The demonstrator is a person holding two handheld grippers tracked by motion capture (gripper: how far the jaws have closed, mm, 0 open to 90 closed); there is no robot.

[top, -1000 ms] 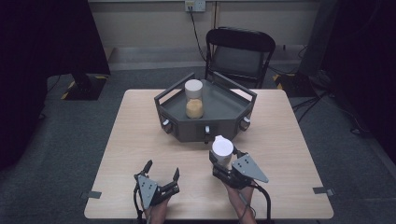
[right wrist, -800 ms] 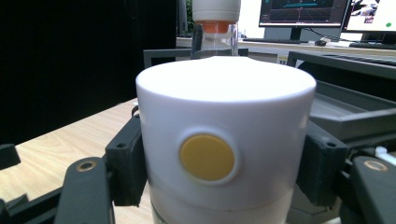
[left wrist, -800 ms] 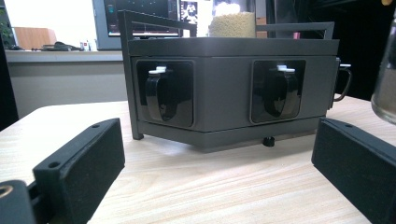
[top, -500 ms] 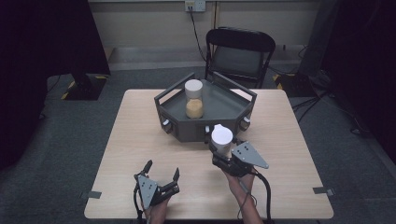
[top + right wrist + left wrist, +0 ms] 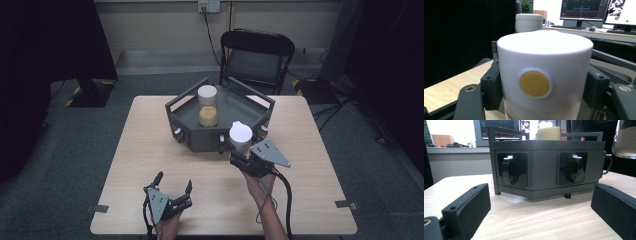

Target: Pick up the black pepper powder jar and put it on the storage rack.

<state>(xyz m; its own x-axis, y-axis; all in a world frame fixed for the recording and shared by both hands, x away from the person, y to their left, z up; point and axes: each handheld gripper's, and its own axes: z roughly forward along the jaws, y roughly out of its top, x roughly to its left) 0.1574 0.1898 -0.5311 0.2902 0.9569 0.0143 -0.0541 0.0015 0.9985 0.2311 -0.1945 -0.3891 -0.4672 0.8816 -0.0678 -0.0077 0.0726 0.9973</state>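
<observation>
My right gripper [image 5: 242, 156] is shut on a white-lidded jar [image 5: 240, 138] and holds it above the table, just in front of the dark hexagonal tray [image 5: 230, 107]. The right gripper view has the jar's white lid [image 5: 544, 72], marked with a yellow dot [image 5: 534, 84], pressed between both jaws. A second jar [image 5: 207, 106] of yellowish grains stands upright inside the tray. My left gripper [image 5: 174, 192] rests open near the table's front edge, with nothing between its fingers [image 5: 466, 206]. It faces the tray's front wall [image 5: 544, 170].
A black folding chair [image 5: 258, 57] stands behind the table. Small black clips [image 5: 510, 171] sit in recesses on the tray's front faces. Bare wooden table top [image 5: 145, 145] spreads left of the tray. Monitors [image 5: 584, 10] glow in the background.
My right gripper has lifted the jar and carried it forward toward the tray. The left gripper has stayed where it was.
</observation>
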